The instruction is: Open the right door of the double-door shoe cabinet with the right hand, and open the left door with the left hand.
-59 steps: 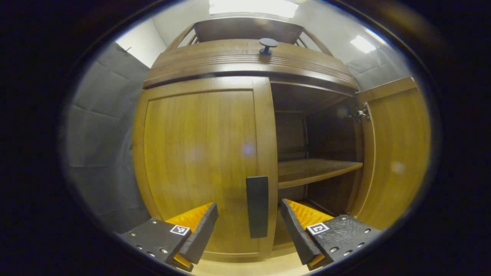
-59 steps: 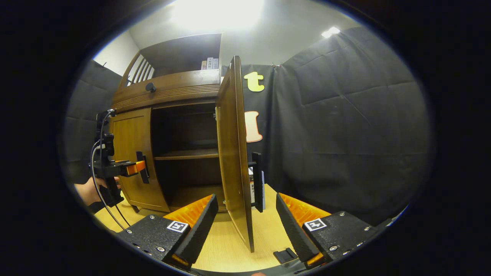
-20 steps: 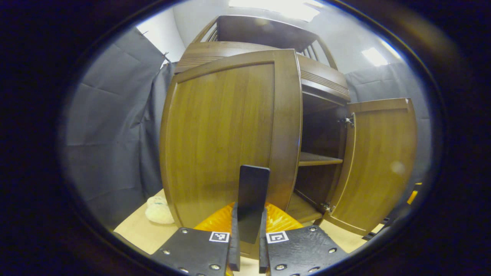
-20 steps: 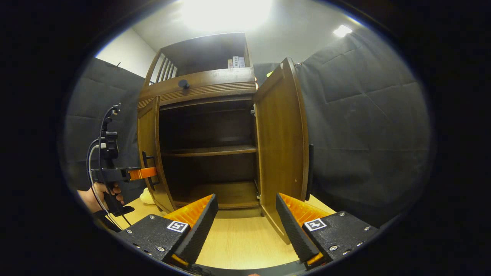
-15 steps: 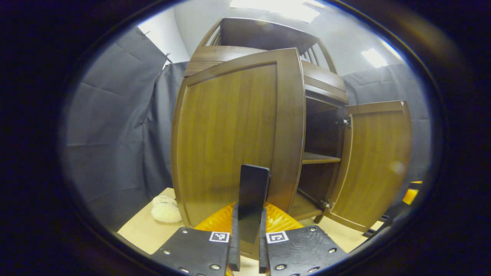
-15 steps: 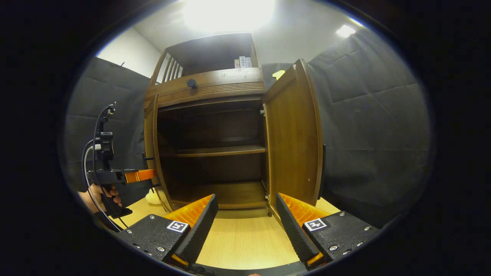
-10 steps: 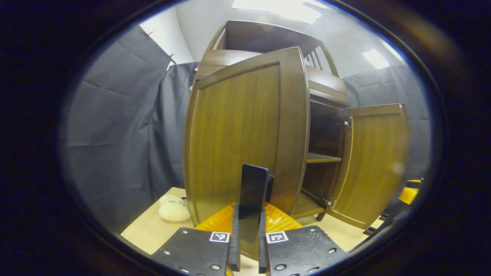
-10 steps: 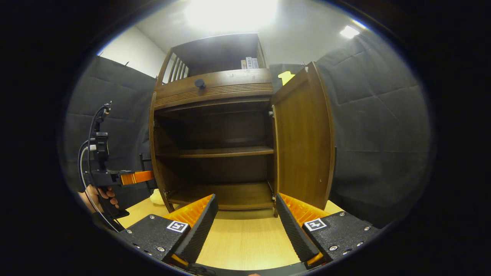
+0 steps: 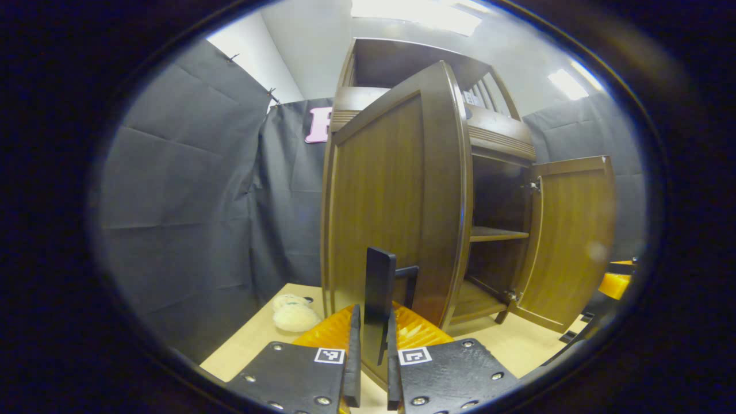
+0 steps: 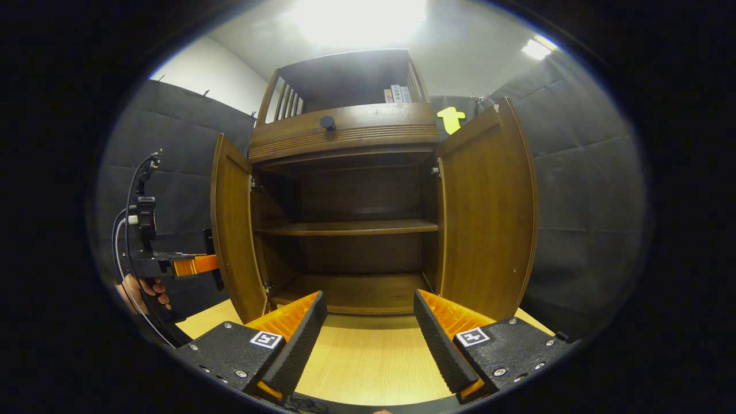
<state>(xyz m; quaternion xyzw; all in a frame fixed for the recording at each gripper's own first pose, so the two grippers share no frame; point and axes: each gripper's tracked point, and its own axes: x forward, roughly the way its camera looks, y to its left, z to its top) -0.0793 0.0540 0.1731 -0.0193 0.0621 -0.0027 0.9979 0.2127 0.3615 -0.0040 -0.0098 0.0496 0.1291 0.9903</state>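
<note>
Two doors, both swung open on shoe cabinet [image 10: 345, 138], standing on pale wooden tabletop [image 10: 368, 356].

Left door [image 9: 397, 190]: swung outward, seen nearly edge-on in right gripper view [image 10: 233, 224]. Dark vertical handle [image 9: 379, 287] on its outer face, clamped between fingers of left gripper [image 9: 371, 368]; both fingers pressed on handle, no gap either side. Same gripper seen from the side in right gripper view [image 10: 213, 263], at door's outer face, held by a hand [image 10: 141, 287] with cables trailing.

Right door [image 10: 486, 213]: swung outward, inner face toward camera, hinge visible at top corner. Seen also in left gripper view [image 9: 569, 236].

Right gripper [image 10: 371, 330]: spread wide, nothing between fingers, low over tabletop in front of cabinet opening, apart from both doors.

Interior: dark, one shelf [image 10: 351, 227] at mid-height, floor board below.

Upper section: drawer front with round dark knob [image 10: 327, 122]; open compartment above with a few upright items [image 10: 397, 94], too small to identify.

Fluffy pale object [image 9: 294, 313] on tabletop beside cabinet's left side, near the cloth wall.
</note>
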